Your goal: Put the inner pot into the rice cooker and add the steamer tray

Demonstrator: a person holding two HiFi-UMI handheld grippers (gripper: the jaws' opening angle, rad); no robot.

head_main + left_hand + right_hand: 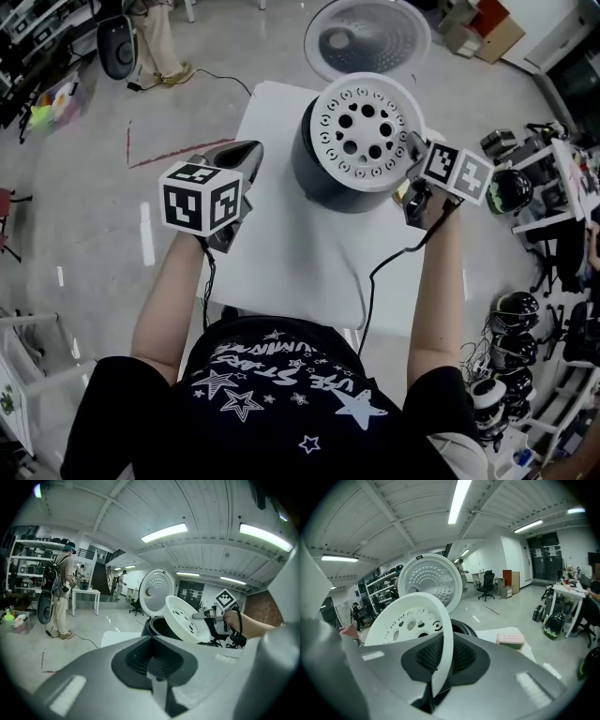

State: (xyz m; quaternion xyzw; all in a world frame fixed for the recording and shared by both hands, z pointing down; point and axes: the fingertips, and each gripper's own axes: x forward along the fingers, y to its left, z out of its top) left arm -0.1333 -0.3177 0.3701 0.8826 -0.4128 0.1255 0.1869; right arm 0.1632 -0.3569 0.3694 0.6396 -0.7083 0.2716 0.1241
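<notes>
Steamer tray (366, 131) tilting over the rice cooker (314, 173) at frame centre.
Right gripper (414, 155) is grasping its rim; left gripper (248, 155), jaws clenched empty, is hanging above the white table (291, 272), grey workshop floor (84, 244) surrounding.

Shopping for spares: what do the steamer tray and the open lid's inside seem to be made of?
The steamer tray looks like plastic: matte white, thin moulded wall, round holes. The lid's inside is likely metal, silvery with dimple rows, though coated plastic is possible.
</notes>
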